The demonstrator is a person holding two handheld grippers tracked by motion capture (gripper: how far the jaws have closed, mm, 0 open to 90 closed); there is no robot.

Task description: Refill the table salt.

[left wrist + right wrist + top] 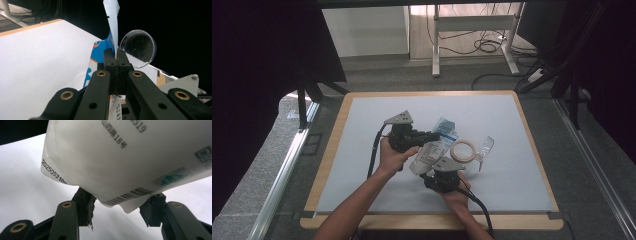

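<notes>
Wooden-edged table with pale grey mat [362, 150]. Above its middle, a white and blue printed plastic pouch [433, 146], tilted, lifted off the mat. Left gripper [430, 136] jaws pinched tight on the pouch's thin upper edge. Right gripper [438, 169] jaws part open, pouch's lower corner between them, pads not pressing. Just right of the pouch: cream tape ring [463, 150], then clear plastic lid [485, 146].
</notes>
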